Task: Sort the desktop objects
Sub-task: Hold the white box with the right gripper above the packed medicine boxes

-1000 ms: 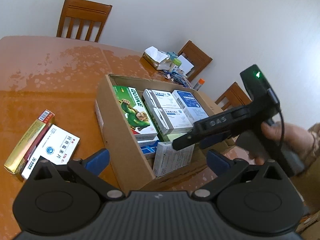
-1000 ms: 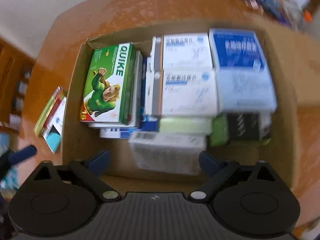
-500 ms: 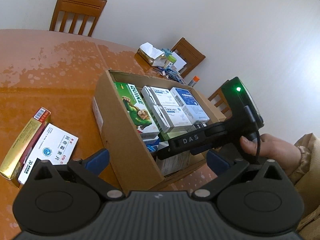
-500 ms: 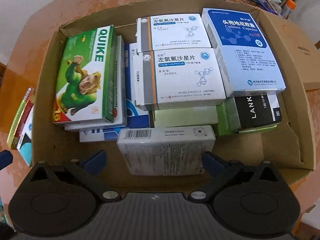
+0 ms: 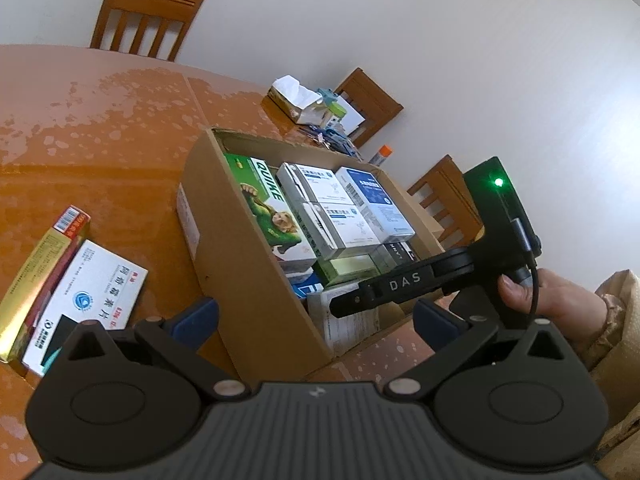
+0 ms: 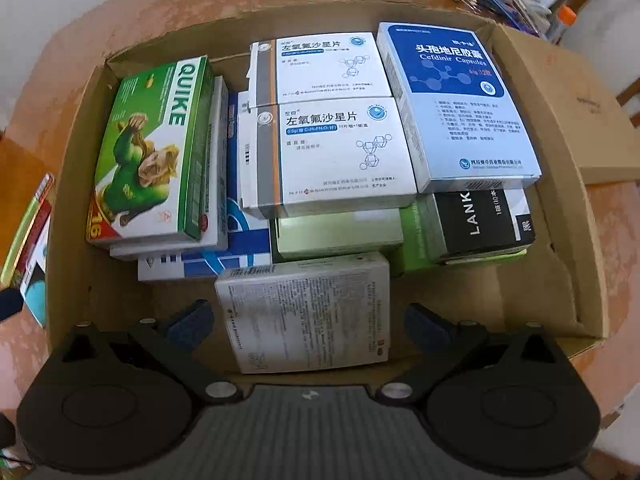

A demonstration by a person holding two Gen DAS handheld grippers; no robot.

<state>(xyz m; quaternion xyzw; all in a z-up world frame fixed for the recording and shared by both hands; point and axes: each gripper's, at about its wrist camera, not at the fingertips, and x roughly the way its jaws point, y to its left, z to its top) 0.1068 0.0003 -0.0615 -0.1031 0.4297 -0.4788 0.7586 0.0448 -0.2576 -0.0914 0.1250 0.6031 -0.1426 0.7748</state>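
The surface (image 5: 100, 128) is glossy brown wood and carries an open carton (image 5: 240, 280), taken here as the landmark. Three wooden chairs stand beyond the surface, behind the carton.

Inside the carton, medicine boxes lie packed flat. The green QUIKE box (image 6: 152, 152) sits on a stack against the carton's left wall. Two white boxes (image 6: 332, 156) lie one behind the other in the middle. The blue box (image 6: 456, 108) rests toward the carton's right wall, partly covering a black LANK box (image 6: 480, 220). A grey-white box (image 6: 308, 312) lies flat at the carton's near wall.

Outside the carton, well to its left on the surface, a white box (image 5: 88, 300) and a gold box (image 5: 40, 276) lie touching side by side. Behind the carton's far corner sits a pile of clutter (image 5: 316, 108) with tissue paper.

The right tool (image 6: 306, 322) hovers over the carton's near end, fingers spread, with the grey-white box directly between and beneath them; contact cannot be confirmed. Seen from the left wrist, it is held by a hand (image 5: 552, 292) at the carton's right side.

The left tool (image 5: 316, 318) is spread and holds nothing, poised over the carton's near left corner, the white box just off its left finger.
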